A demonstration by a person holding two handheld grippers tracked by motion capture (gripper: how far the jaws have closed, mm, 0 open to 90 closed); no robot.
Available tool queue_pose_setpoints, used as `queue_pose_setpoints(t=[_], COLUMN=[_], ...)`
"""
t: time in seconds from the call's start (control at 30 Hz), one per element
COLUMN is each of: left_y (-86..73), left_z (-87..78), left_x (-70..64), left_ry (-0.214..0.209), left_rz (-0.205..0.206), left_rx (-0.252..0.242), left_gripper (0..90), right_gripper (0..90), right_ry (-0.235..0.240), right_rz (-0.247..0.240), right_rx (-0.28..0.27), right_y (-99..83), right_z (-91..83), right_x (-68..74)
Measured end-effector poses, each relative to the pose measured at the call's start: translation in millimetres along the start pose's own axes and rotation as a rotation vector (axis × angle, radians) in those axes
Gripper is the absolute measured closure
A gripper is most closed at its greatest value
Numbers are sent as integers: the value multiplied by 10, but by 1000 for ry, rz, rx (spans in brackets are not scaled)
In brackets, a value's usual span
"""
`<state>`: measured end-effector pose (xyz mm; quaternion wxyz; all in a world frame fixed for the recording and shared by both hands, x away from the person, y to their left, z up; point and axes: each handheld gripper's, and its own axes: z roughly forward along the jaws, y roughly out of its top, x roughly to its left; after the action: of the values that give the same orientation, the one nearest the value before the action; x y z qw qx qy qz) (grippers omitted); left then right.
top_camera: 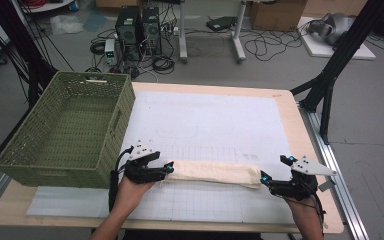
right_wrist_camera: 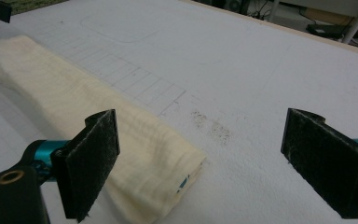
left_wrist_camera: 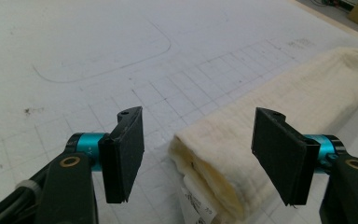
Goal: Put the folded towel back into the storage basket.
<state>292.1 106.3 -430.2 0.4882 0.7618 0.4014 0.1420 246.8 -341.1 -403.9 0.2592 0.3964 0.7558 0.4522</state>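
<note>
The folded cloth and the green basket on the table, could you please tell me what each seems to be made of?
The folded cloth looks like soft cream woven cotton, perhaps gauze or towelling: matte, finely ribbed, with layered edges and a sewn-in label at its end. The green basket looks like woven plastic or dyed wicker; its open lattice weave shows, but the finish leaves the material uncertain.

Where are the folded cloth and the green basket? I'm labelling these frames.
folded cloth (top_camera: 215,173), high view, middle of its top fold.
green basket (top_camera: 122,112), high view, its right wall.

the print on the small label (left_wrist_camera: 196,205) at the folded cloth's (left_wrist_camera: 279,100) end is too blurred to read.
</note>
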Motion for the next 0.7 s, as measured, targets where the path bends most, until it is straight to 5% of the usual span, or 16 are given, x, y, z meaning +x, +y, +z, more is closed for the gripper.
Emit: queue_pose_setpoints(t=[0.57,0.7], left_y=[-102,-125], left_z=[53,108], left_x=[-9,-52], left_ry=[39,33], left_rz=[-4,30], left_rx=[99,146], left_gripper=[410,440], right_gripper=[105,105], right_ry=[5,5], right_rz=[-5,-11], right_rx=[17,28], right_y=[-6,-10], right_z=[41,56], right_x=[8,14])
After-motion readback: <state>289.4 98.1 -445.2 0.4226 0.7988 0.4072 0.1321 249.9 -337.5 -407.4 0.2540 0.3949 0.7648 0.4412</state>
